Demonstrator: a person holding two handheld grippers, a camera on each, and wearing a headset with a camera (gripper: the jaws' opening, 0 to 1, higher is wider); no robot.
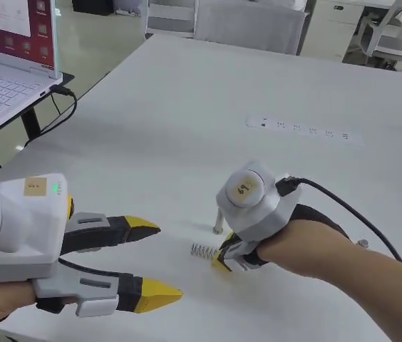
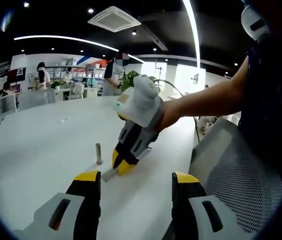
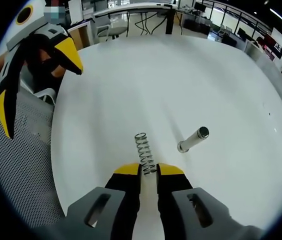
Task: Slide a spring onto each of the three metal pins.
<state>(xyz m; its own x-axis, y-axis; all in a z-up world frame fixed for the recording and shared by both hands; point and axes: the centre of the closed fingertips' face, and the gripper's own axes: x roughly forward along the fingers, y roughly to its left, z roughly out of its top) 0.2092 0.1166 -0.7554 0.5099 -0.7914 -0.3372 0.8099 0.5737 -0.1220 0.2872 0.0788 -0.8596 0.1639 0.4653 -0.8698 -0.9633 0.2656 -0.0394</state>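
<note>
- My left gripper hangs nearest to me at the bench edge, jaws spread wide with nothing between them. I judge it is parked there so it stays out of the way while keeping watch on the work.
- Just beyond it, my right gripper is tipped down to the bench top with its jaws nearly together, pinched on the near end of a spring. The spring lies along the bench and sticks out past the tips, its far end free. Holding it by one end leaves the open end free to go over a pin.
- Close beside the spring's far end stands one metal pin, upright on the bench and bare, with no spring on it. The spring and the pin are apart, so the threading is not yet begun. The next move, as I judge it, calls for lifting the spring and lining its open end up over the pin's top.
- Further off a power strip sits on the bench, and a laptop sits off at the far left.
</note>
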